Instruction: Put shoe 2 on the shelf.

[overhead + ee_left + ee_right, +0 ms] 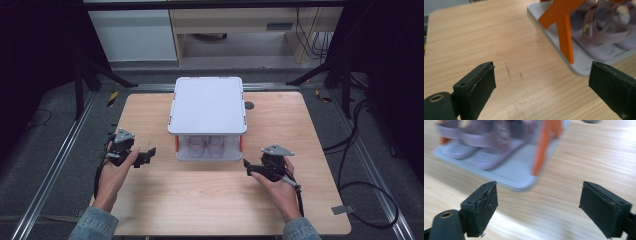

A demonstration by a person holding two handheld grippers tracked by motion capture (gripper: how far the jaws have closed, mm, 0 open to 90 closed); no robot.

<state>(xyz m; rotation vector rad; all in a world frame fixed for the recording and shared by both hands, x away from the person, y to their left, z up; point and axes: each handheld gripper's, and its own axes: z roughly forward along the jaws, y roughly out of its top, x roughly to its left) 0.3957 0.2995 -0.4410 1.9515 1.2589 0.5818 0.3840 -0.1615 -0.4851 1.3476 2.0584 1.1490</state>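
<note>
Nearest, the left gripper (pixel 146 155) and right gripper (pixel 248 166) hover over the pale wooden table (pixel 210 200), jaws wide, holding nothing. Between and beyond them stands the white orange-braced shoe box (pixel 207 105), untouched, lilac shoes (pixel 205 145) inside.

Even overhead light on the table (pixel 210 200); dark surroundings. Soft shadow under the white box (pixel 207 107). Right gripper view motion-blurred, box smeared; glare upper right. Left gripper view's far contents blurred.

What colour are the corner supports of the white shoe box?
Orange; the corner supports of the shoe box show best in the left gripper view.
</note>
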